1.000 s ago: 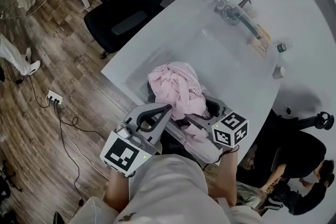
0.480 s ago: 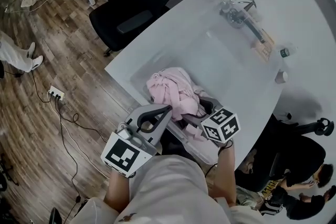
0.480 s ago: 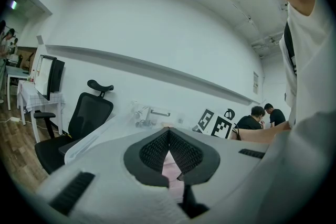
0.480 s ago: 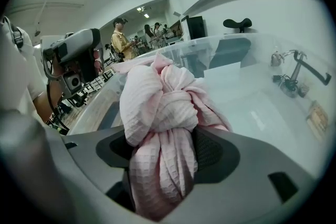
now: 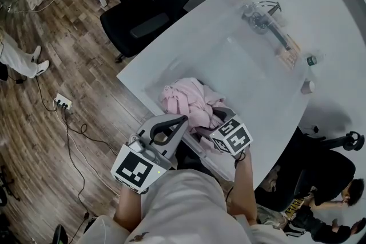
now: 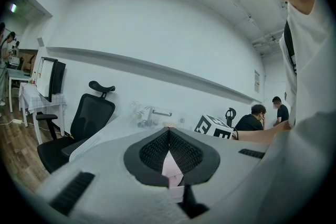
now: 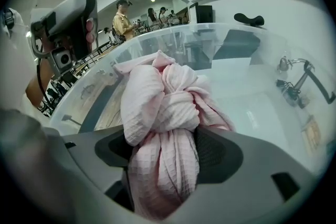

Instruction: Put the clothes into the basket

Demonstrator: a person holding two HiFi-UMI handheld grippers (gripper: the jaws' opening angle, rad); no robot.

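Cloth [image 5: 186, 101] at basket [image 7: 236, 25] rim — right hand-held gripper [image 5: 207, 126] clamps it, jaws just opening — left hand-held gripper [image 5: 184, 119] closed

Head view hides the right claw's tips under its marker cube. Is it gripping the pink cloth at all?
Observer: Yes. In the right gripper view the pink cloth is bunched between the pads of the right claw. The jaws have just eased a little wider, with the cloth filling the gap.
Operator: And the left claw?
Observer: The left gripper view shows the left claw with its tips together and a thin strip of pink fabric pinched between the pads.
Operator: Where is the basket relative to the bundle?
Observer: In the right gripper view the rim of the clear basket curves around behind the bundle.
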